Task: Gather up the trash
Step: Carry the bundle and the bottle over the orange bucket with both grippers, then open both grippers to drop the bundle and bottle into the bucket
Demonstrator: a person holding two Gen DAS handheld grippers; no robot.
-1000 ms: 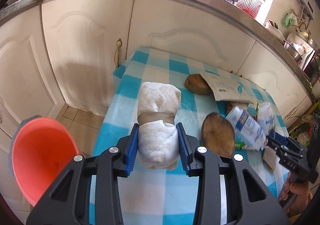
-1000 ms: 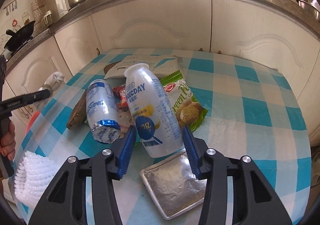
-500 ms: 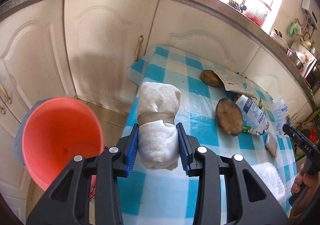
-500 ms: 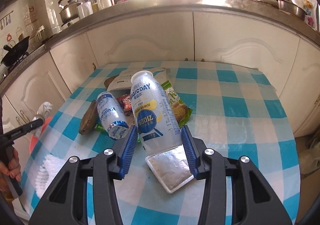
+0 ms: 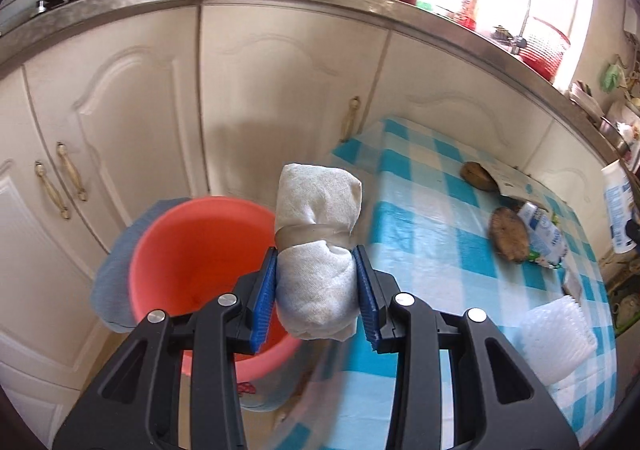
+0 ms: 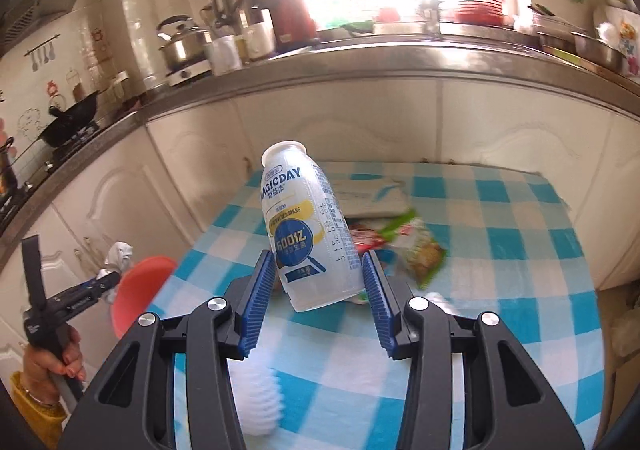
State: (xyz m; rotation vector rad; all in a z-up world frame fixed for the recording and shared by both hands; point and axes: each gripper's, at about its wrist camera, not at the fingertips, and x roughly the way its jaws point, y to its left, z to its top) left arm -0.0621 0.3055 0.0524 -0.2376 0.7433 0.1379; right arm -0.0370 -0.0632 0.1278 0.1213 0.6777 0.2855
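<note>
Left wrist view: cream cabinets, steel counter, blue-checked table (image 5: 432,218); left gripper (image 5: 316,286) clamps a taped white cloth roll (image 5: 316,250) beside the table edge, over an orange bucket (image 5: 192,250) whose base is hidden. Right wrist view: right gripper (image 6: 320,290) grips a white drink bottle (image 6: 308,234) above the table, blurred wrappers (image 6: 416,246) behind.

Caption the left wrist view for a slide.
Left gripper holds a taped white bundle beside the orange bucket.
</note>
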